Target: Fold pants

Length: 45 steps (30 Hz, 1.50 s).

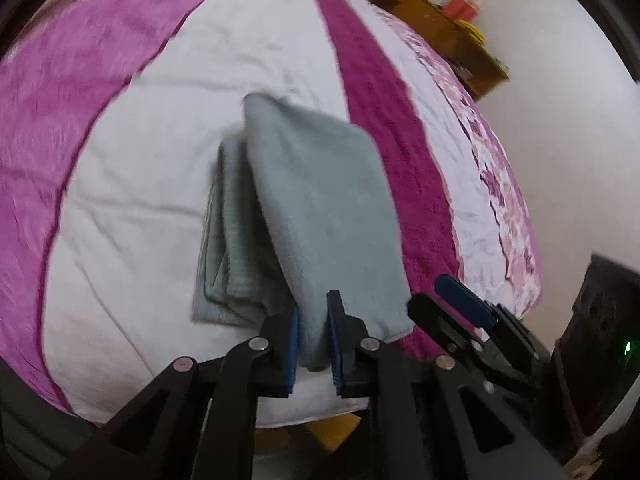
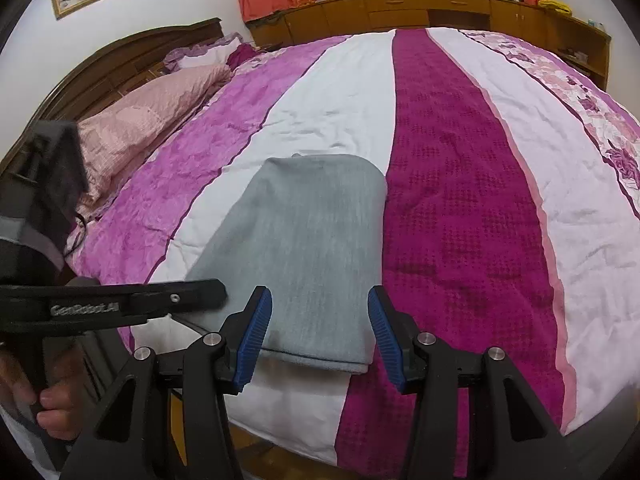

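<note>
The grey pants (image 1: pixel 320 208) lie folded into a thick rectangle on the bed's white stripe, also seen in the right wrist view (image 2: pixel 304 248). My left gripper (image 1: pixel 313 340) is shut on the near left edge of the top layer and lifts it slightly off the layers beneath (image 1: pixel 228 248). My right gripper (image 2: pixel 316 332) is open, its blue pads (image 2: pixel 256 336) on either side of the near edge of the pants without touching them. The right gripper also shows in the left wrist view (image 1: pixel 464 300), and the left gripper's finger (image 2: pixel 160 300) in the right wrist view.
The bed (image 2: pixel 460 200) has a quilt striped in pink, white and magenta with a floral border. A pink pillow (image 2: pixel 148 120) and a wooden headboard (image 2: pixel 120 64) are at the far left. Wooden cabinets (image 2: pixel 400 8) and curtains stand behind. The bed's near edge (image 2: pixel 280 412) is just below the grippers.
</note>
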Tool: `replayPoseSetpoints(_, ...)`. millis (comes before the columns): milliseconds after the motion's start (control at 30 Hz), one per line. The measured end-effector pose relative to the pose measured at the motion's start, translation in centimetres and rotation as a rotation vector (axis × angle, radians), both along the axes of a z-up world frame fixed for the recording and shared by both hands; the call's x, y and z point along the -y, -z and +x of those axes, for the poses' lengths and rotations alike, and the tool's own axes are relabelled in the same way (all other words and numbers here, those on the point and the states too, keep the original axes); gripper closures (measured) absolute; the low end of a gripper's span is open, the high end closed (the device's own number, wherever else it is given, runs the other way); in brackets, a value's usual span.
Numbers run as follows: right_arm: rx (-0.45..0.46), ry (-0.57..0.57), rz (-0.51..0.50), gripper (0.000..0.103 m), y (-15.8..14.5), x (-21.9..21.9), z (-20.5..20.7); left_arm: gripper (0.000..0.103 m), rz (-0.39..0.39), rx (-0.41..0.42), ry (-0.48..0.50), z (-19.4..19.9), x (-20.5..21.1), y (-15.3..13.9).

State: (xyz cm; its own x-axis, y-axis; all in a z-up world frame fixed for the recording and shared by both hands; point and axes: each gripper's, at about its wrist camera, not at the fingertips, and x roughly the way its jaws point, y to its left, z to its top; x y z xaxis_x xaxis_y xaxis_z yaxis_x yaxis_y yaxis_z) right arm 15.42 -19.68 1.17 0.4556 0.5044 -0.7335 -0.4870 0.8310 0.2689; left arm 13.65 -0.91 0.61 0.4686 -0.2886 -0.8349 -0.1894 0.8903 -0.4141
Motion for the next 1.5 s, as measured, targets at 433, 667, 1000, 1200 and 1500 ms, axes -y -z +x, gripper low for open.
replayPoseSetpoints(433, 0.015, 0.050, 0.028, 0.059, -0.3, 2.2, -0.2, 0.091, 0.260, 0.160, 0.098, -0.2, 5.6, -3.8)
replayPoseSetpoints(667, 0.004, 0.066, 0.033, 0.059, 0.0, 2.8, -0.1, 0.091, 0.263, 0.170, 0.108, 0.1, 5.8, -4.0)
replayPoseSetpoints(1000, -0.017, 0.066, 0.029, 0.058, 0.7, 2.7, -0.5, 0.091, 0.263, 0.178, 0.115, 0.0, 5.9, -4.0)
replayPoseSetpoints(1200, -0.018, 0.084, 0.026, 0.054, 0.8, 3.2, -1.1, 0.091, 0.197, 0.171, 0.129, 0.7, 5.3, -4.4)
replayPoseSetpoints(1500, -0.083, 0.118, -0.006, 0.049, 3.2, 2.0, -2.4, 0.092, 0.178, 0.238, 0.199, 3.8, 5.3, -7.2)
